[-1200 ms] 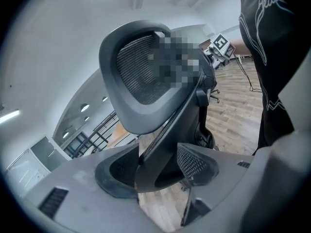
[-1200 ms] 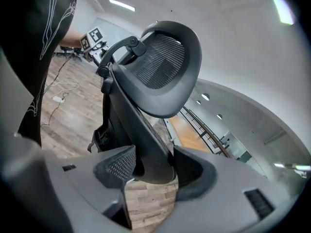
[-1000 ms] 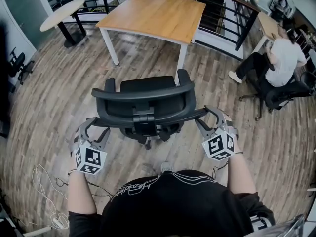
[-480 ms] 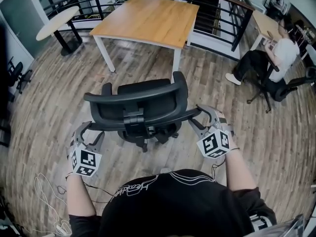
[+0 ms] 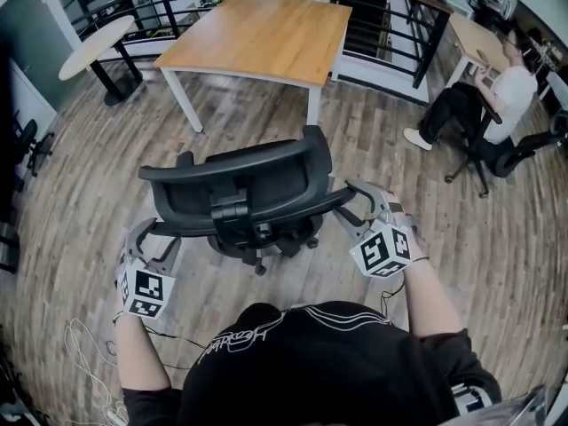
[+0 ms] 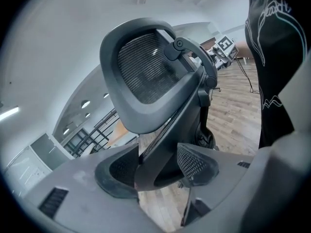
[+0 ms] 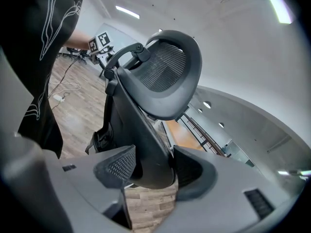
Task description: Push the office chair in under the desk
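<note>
The black mesh-backed office chair stands on the wood floor just short of the wooden desk, its back toward me. My left gripper is shut on the left edge of the chair's back frame; in the left gripper view the frame runs down between the two pads of that gripper. On the right edge of the back, my right gripper is shut in the same way. The right gripper view has the frame wedged between the pads of the right gripper.
The desk's white legs stand ahead of the chair. A round table is at the back left, a black railing runs behind the desk. A seated person works at the right. A white cable lies on the floor near my left.
The chair has rolled forward toward the desk and turned a little, its right side leading. Both grippers went with it, still closed on the back frame.
</note>
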Tool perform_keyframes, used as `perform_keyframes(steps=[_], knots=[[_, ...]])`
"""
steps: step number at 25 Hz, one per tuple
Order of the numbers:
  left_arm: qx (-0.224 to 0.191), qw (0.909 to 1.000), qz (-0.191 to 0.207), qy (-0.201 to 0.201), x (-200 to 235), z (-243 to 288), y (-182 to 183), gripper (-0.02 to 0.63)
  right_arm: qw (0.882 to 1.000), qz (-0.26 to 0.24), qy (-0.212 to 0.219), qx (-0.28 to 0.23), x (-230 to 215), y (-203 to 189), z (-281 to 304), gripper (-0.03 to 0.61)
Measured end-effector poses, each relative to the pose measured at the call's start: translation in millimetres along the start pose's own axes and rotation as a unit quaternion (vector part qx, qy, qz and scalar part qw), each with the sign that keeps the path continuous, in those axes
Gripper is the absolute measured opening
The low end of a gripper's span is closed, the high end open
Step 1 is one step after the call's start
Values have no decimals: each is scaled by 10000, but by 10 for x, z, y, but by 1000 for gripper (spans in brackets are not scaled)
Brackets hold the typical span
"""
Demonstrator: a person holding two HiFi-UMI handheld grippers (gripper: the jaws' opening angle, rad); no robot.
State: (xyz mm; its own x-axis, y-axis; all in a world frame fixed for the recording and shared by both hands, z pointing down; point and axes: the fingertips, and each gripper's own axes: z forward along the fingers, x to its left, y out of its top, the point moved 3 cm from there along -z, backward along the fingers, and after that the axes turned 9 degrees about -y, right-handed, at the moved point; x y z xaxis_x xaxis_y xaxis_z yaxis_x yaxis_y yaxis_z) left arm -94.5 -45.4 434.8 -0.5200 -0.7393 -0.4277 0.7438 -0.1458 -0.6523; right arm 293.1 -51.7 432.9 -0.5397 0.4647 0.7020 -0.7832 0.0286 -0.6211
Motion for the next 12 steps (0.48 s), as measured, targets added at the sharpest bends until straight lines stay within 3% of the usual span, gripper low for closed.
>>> perform_keyframes(steps=[12], knots=[[-138,9996,264,-29,154,219,-103,245,9989,145,-207,390,147,-52,162,265]])
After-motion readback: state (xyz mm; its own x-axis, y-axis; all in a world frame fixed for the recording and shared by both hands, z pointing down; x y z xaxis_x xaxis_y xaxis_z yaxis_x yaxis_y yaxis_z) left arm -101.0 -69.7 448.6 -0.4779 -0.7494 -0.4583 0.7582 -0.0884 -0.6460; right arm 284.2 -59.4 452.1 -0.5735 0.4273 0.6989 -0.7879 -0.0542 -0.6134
